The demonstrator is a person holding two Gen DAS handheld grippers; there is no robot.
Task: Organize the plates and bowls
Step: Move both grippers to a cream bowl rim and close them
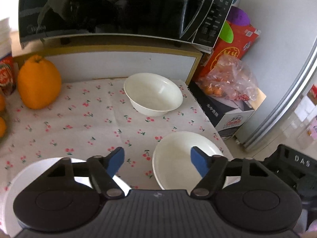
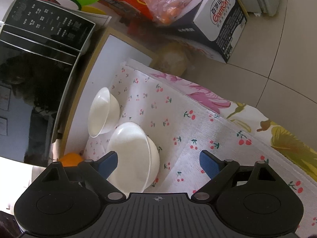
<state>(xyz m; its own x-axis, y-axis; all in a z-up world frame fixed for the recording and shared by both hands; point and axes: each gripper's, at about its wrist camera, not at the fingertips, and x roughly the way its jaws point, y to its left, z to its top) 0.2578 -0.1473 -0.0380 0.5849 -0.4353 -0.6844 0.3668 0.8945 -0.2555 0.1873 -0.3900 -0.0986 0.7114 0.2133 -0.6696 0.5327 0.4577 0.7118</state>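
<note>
On the cherry-print cloth (image 1: pixel 79 119) a white bowl (image 1: pixel 153 94) stands at the back. A nearer white bowl (image 1: pixel 174 158), apparently two nested, sits close to the table's right edge. My left gripper (image 1: pixel 157 162) is open astride its left rim, with the right finger (image 1: pixel 199 164) over the inside and the left finger (image 1: pixel 116 162) outside. A white plate (image 1: pixel 13 194) lies under the gripper at lower left. In the right wrist view my right gripper (image 2: pixel 158 164) is open, the near bowl (image 2: pixel 134 152) by its left finger (image 2: pixel 108 163) and the far bowl (image 2: pixel 103 113) beyond.
A black microwave (image 1: pixel 109 10) on a shelf rises behind the bowls. A large orange fruit (image 1: pixel 39 83) stands at left. Beyond the right table edge are a red box (image 1: pixel 235 45), a bag of oranges (image 1: pixel 227 81), a carton (image 2: pixel 223 25) and tiled floor (image 2: pixel 287 49).
</note>
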